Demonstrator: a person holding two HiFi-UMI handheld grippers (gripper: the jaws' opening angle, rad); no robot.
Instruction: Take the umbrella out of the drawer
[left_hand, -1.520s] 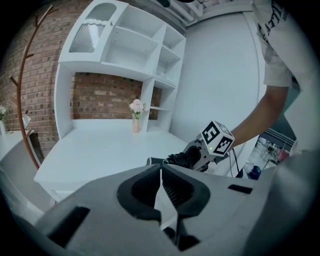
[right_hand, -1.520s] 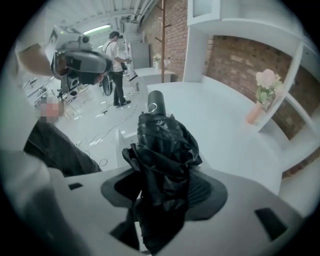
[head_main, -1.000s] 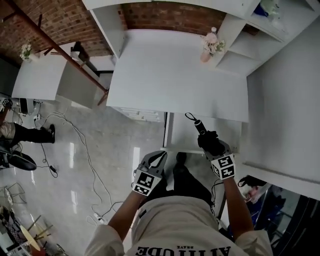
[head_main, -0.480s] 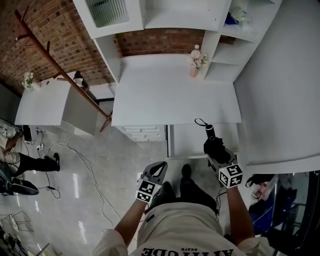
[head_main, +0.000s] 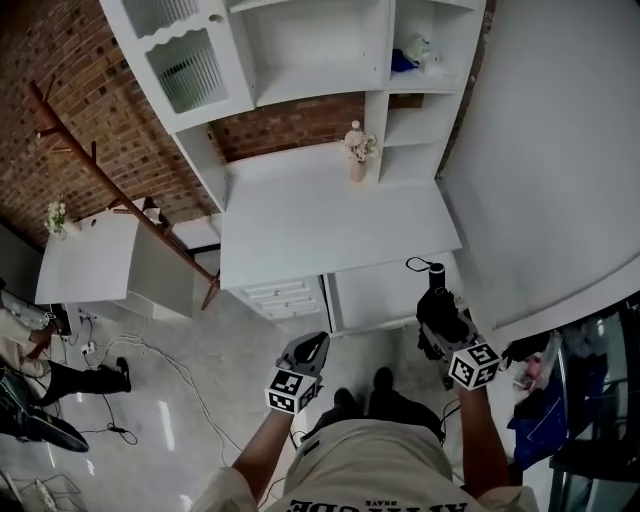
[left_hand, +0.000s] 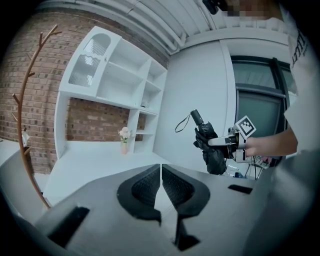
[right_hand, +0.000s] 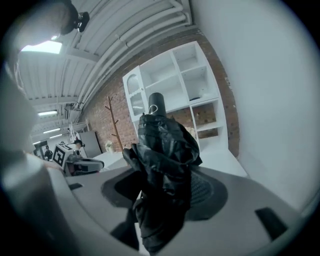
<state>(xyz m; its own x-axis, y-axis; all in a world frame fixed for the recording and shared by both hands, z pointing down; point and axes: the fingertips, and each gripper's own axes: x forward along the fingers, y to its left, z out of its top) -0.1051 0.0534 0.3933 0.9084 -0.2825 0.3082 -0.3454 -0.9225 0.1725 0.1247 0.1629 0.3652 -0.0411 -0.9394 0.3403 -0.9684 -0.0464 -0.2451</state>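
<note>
A folded black umbrella (head_main: 437, 300) stands upright in my right gripper (head_main: 438, 320), which is shut on its crumpled canopy; the handle and wrist strap point up. It hangs above the right front corner of the open white drawer (head_main: 375, 295) under the desk (head_main: 330, 215). In the right gripper view the umbrella (right_hand: 162, 170) fills the gap between the jaws of the right gripper (right_hand: 162, 197). My left gripper (head_main: 318, 342) hangs lower left over the floor, shut and empty. The left gripper view shows that gripper (left_hand: 161, 187) with its pads together, and the umbrella (left_hand: 210, 147) off to the right.
A vase of flowers (head_main: 355, 160) stands at the back of the desk under white shelves (head_main: 300, 50). A wooden coat rack (head_main: 100, 170) and a small white table (head_main: 90, 270) are at left. Cables (head_main: 150, 370) lie on the tiled floor. A white wall (head_main: 540, 150) bounds the right.
My right gripper has drawn the umbrella back from over the drawer toward the drawer's right front corner. The head view has tilted up, showing the shelves. The left gripper stays shut.
</note>
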